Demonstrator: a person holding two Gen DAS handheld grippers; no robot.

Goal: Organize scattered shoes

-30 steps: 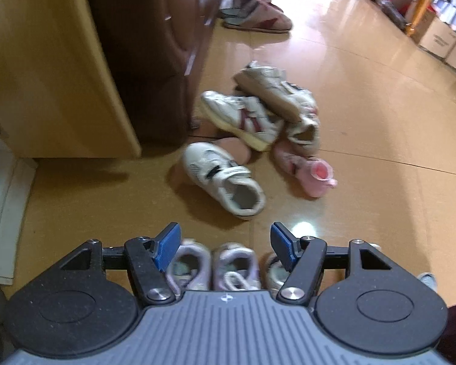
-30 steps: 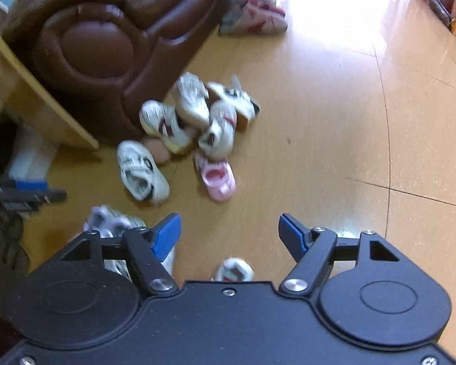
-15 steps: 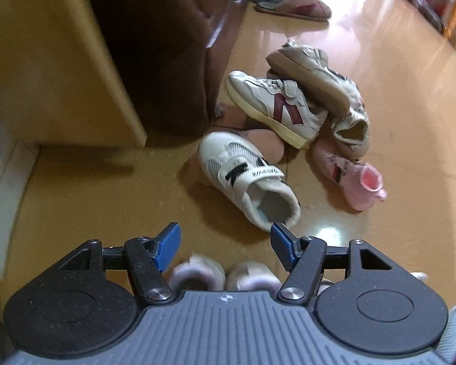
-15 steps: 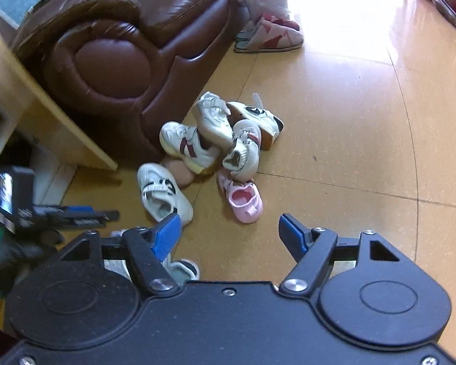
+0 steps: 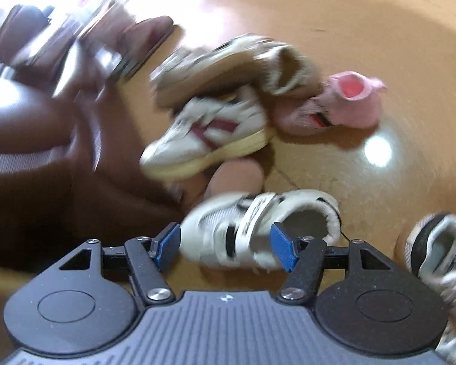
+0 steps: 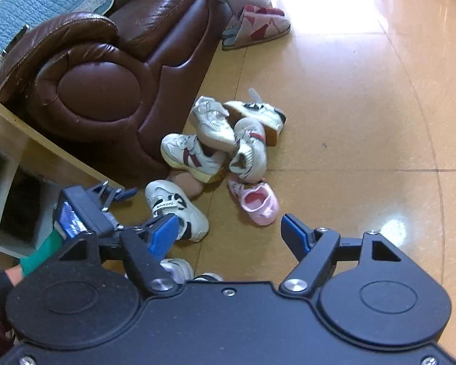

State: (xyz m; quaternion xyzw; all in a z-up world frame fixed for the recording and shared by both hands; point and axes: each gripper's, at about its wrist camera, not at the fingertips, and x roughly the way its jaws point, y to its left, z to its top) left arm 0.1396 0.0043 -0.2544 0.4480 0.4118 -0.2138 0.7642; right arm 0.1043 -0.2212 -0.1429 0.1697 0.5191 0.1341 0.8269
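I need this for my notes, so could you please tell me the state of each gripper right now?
Left gripper: open, jaws on either side of the white strap sneaker, not gripping it.
Right gripper: open, holding nothing.

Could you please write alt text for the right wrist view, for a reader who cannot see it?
Small shoes lie heaped on a tan floor beside a brown leather armchair; a pink shoe lies nearest the open right gripper. At left, the left gripper reaches toward a white strap shoe.

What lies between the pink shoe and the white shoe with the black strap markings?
Only bare floor separates the pink shoe from the white strap shoe, clearest in the right wrist view.
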